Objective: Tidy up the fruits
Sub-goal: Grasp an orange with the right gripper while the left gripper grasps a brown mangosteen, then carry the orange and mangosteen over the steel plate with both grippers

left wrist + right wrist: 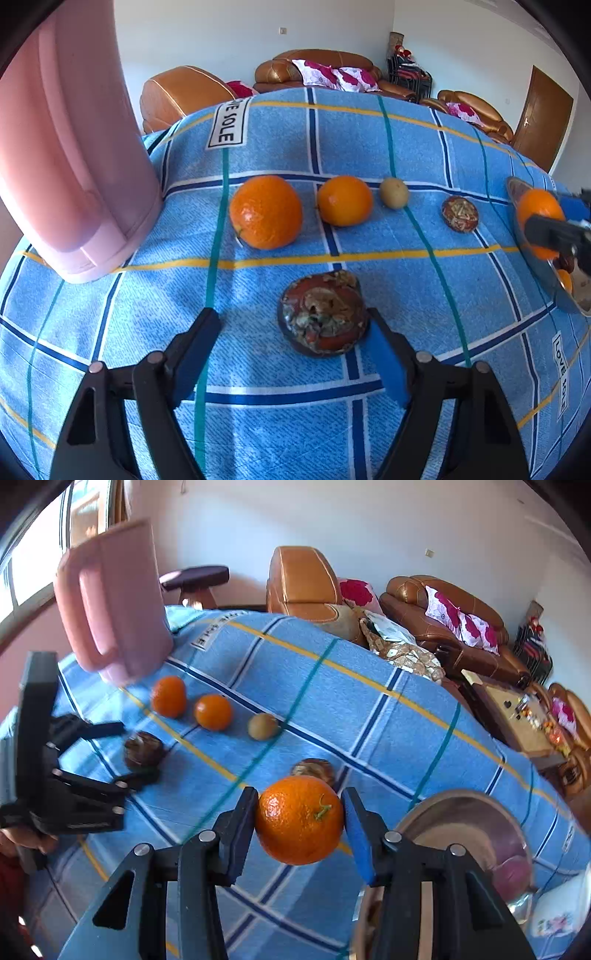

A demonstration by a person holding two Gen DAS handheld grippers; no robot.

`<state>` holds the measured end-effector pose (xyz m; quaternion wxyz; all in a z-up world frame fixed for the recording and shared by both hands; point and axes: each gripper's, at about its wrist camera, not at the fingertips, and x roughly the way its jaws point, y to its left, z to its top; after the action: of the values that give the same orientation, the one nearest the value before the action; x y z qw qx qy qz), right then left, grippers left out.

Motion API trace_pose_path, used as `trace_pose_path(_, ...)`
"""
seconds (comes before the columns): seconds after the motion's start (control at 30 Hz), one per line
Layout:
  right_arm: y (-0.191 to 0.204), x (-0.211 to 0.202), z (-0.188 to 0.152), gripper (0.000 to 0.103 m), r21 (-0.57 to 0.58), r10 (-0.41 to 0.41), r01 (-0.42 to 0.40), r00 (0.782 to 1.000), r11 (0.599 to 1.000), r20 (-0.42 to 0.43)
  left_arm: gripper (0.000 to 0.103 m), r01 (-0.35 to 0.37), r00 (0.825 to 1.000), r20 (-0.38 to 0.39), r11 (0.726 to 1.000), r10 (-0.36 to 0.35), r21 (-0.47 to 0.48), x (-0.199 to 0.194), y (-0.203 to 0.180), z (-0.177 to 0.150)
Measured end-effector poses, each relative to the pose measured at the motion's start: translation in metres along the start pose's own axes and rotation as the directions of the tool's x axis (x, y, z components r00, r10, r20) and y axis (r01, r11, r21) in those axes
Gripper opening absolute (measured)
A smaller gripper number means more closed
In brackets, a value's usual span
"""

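In the left wrist view my left gripper (pixel 291 325) is open and straddles a dark red mottled fruit (pixel 321 314) on the blue checked cloth. Its right pad is at the fruit's side and its left pad stands well apart. Behind it lie two oranges (pixel 265 212) (pixel 344 200), a small brownish-green fruit (pixel 394 192) and a second dark fruit (pixel 460 214). My right gripper (pixel 300 801) is shut on an orange (pixel 299 819) and holds it above the cloth, next to a metal bowl (pixel 461 812). The left gripper (pixel 122 753) shows at the left of the right wrist view.
A tall pink jug (pixel 74 147) stands at the cloth's far left corner. The metal bowl (pixel 513 190) sits at the right edge with fruit in it. Brown sofas (pixel 321 70) and a low table (pixel 517 716) lie beyond the cloth.
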<state>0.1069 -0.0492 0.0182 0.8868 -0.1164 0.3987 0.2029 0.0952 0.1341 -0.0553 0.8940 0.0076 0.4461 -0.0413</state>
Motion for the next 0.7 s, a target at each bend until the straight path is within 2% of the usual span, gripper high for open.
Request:
trace_pose_path(0.07, 0.012, -0.005, -0.014, 0.048, 0.078, 0.023, -0.025, 0.999, 0.997, 0.035, 0.074, 0.004, 1.000, 0.005, 1.000, -0.004, 0.006, -0.001, -0.001, 0.000)
trace_pose_path(0.13, 0.020, -0.002, -0.028, 0.048, 0.173, 0.049, -0.057, 0.998, 0.983, 0.051, 0.060, 0.021, 1.000, 0.015, 0.999, -0.022, 0.025, -0.003, -0.005, 0.001)
trace_pose_path(0.17, 0.025, -0.003, -0.036, 0.048, 0.203, 0.050, -0.063, 0.996, 0.977, 0.067, 0.051, 0.028, 0.999, 0.023, 0.999, -0.028, 0.034, -0.005, -0.008, 0.001)
trace_pose_path(0.2, 0.027, -0.001, -0.041, 0.048, 0.214, 0.030, -0.048, 0.996, 0.976, 0.085, 0.048, 0.027, 0.999, 0.031, 0.999, -0.028, 0.038, -0.008, -0.010, 0.001)
trace_pose_path(0.27, 0.041, -0.004, -0.051, 0.049, 0.206, -0.043, 0.018, 0.992, 0.978, 0.118, 0.047, 0.030, 0.999, 0.032, 0.999, -0.031, 0.030, -0.009, -0.009, 0.002)
trace_pose_path(0.37, 0.041, -0.009, -0.058, 0.049, 0.232, -0.105, 0.062, 0.978, 0.971, 0.179, 0.047, 0.035, 0.998, 0.053, 0.999, -0.035, -0.004, -0.013, -0.002, 0.003)
trace_pose_path(0.47, 0.046, -0.023, -0.063, 0.049, 0.226, -0.194, 0.136, 0.947, 0.965, 0.257, 0.047, 0.021, 0.992, 0.127, 0.999, -0.017, -0.034, -0.027, 0.003, -0.002)
trace_pose_path(0.57, 0.051, -0.029, -0.068, 0.049, 0.222, -0.244, 0.179, 0.917, 0.959, 0.315, 0.047, 0.006, 0.974, 0.228, 0.999, 0.006, -0.051, -0.044, 0.004, -0.004)
trace_pose_path(0.7, 0.057, -0.038, -0.069, 0.049, 0.202, -0.297, 0.236, 0.881, 0.950, 0.367, 0.047, -0.052, 0.935, 0.351, 0.998, 0.059, -0.027, -0.064, -0.007, -0.003)
